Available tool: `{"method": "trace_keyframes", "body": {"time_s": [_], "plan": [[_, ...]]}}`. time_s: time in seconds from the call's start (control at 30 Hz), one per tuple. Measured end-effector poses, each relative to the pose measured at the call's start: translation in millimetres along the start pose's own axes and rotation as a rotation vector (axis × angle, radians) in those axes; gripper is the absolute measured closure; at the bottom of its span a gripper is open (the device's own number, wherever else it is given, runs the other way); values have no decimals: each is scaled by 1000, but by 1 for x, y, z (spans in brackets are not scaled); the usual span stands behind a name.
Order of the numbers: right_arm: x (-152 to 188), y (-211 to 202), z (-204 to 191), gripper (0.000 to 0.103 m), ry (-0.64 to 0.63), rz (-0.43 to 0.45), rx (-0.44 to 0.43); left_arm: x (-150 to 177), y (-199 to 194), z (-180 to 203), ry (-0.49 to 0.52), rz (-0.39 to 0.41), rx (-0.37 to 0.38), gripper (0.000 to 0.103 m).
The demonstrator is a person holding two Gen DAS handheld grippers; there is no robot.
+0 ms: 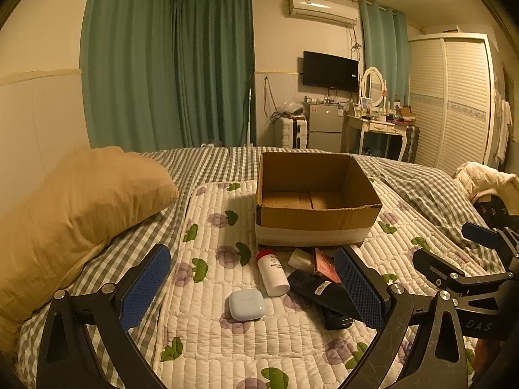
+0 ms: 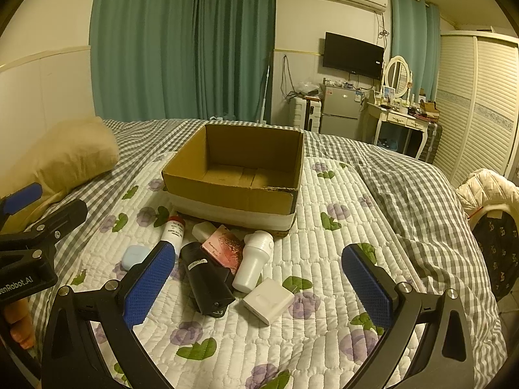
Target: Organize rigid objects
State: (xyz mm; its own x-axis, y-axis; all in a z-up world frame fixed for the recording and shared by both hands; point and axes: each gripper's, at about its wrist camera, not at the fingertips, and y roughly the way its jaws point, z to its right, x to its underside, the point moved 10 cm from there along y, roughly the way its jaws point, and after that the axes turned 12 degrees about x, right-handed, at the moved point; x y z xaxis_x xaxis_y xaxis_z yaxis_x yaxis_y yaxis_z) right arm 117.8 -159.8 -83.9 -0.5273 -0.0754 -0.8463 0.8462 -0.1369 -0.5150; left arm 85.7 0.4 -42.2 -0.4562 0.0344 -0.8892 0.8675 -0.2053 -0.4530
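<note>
We hold both tools wide apart with nothing in them: left tool (image 1: 253, 291), right tool (image 2: 259, 288). The box (image 2: 240, 194) is bare. The bottles (image 2: 253, 259) lie on the bed beside it. Next we should pick one up.

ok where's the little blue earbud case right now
The blue earbud case lies on the quilt at the left end of the clutter, beside the red-capped white bottle, in front of the cardboard box.

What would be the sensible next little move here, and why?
Probably lower the open left gripper onto the pale blue earbud case: it lies nearest between those fingers, apart from the pile, and the cardboard box behind looks empty.
</note>
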Motion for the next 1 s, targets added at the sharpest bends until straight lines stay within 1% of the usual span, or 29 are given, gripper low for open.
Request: {"method": "trace_keyframes", "body": {"time_s": [0.17,0.3,0.43,0.57,0.63,0.7,0.8,0.87,0.93,1.0], "plan": [[-6,-5,-4,0,-19,5,-8,-6,-4,-3,0,16,0,0],[-4,-3,-8,0,-47,-6,-20,2,4,-20,-8,-10,-32,0],[6,13,-15,0,-66,-53,-45,26,23,-40,-17,-74,-60,0],[25,34,-23,1,-95,-118,-57,54,49,-49,-15,-153,-65,1],[36,44,-28,6,-98,-157,-75,71,64,-50,-14,-200,-57,1],[45,53,-34,7,-98,-192,-93,87,78,-49,-15,-244,-46,2],[55,62,-44,7,-116,-215,-114,102,93,-49,-17,-284,-28,2],[59,66,-51,10,-135,-225,-124,110,104,-51,-16,-306,-24,2],[62,71,-58,11,-149,-236,-137,116,114,-53,-23,-327,-21,5],[65,77,-65,11,-159,-251,-152,120,124,-52,-40,-348,7,8]]}}
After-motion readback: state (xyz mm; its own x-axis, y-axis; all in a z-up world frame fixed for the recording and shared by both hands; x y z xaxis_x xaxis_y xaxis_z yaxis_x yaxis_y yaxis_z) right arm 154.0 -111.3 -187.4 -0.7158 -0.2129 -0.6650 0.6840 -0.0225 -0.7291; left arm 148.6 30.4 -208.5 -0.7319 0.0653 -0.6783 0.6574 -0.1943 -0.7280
